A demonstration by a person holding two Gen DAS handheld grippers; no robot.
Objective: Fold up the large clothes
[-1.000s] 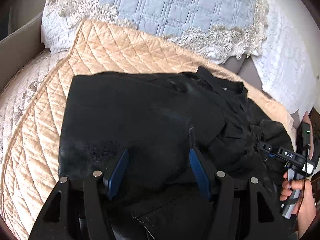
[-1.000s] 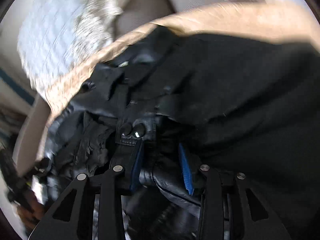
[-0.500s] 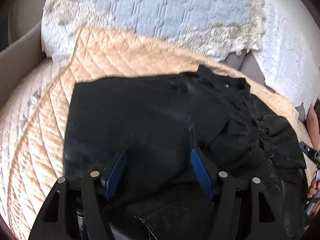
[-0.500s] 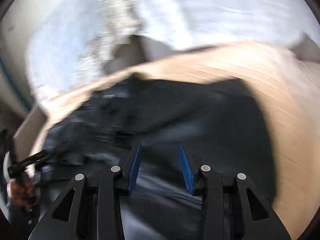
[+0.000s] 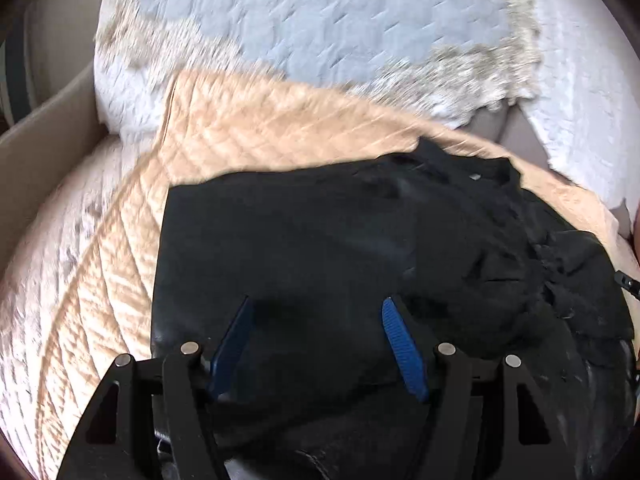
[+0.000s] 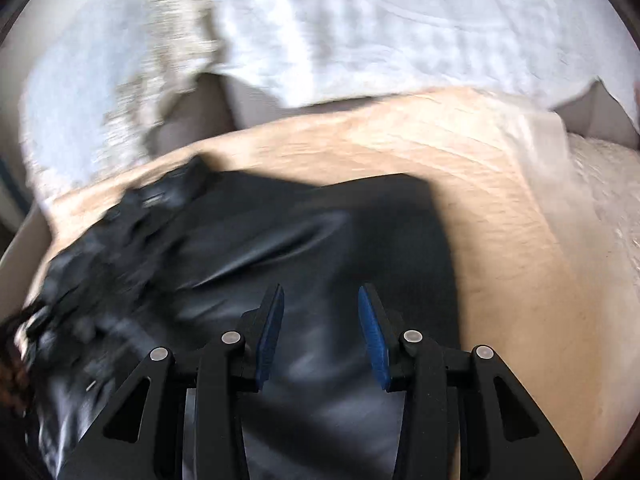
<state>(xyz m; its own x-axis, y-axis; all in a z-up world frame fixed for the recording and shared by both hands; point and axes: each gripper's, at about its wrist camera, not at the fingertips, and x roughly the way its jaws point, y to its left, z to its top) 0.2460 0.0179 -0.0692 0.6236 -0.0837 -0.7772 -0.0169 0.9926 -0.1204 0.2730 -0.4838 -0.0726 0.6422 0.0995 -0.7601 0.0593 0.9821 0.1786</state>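
A large black garment (image 5: pixel 320 232) lies on a peach quilted cover (image 5: pixel 260 128). Its left part is flat and its collar (image 5: pixel 472 168) and right side are crumpled. My left gripper (image 5: pixel 316 302) hovers over the near edge of the flat part, open, with nothing pinched between its blue pads. In the right wrist view the same garment (image 6: pixel 248 248) looks shiny and is blurred by motion. My right gripper (image 6: pixel 321 289) is open above its smooth middle, with only cloth beneath it. A tip of the right gripper shows at the left wrist view's right edge.
A blue-grey quilted cushion with lace trim (image 5: pixel 320 20) leans behind the peach cover. A white textured cover (image 6: pixel 400 20) is draped at the back right. A beige sofa arm (image 5: pixel 40 148) rises at the left. Bare peach quilt (image 6: pixel 500 200) lies right of the garment.
The right gripper swung right, from the crumpled, snap-buttoned part to the smooth part. In the left wrist view, that gripper and its hand slid out to the right edge. The left gripper barely moved.
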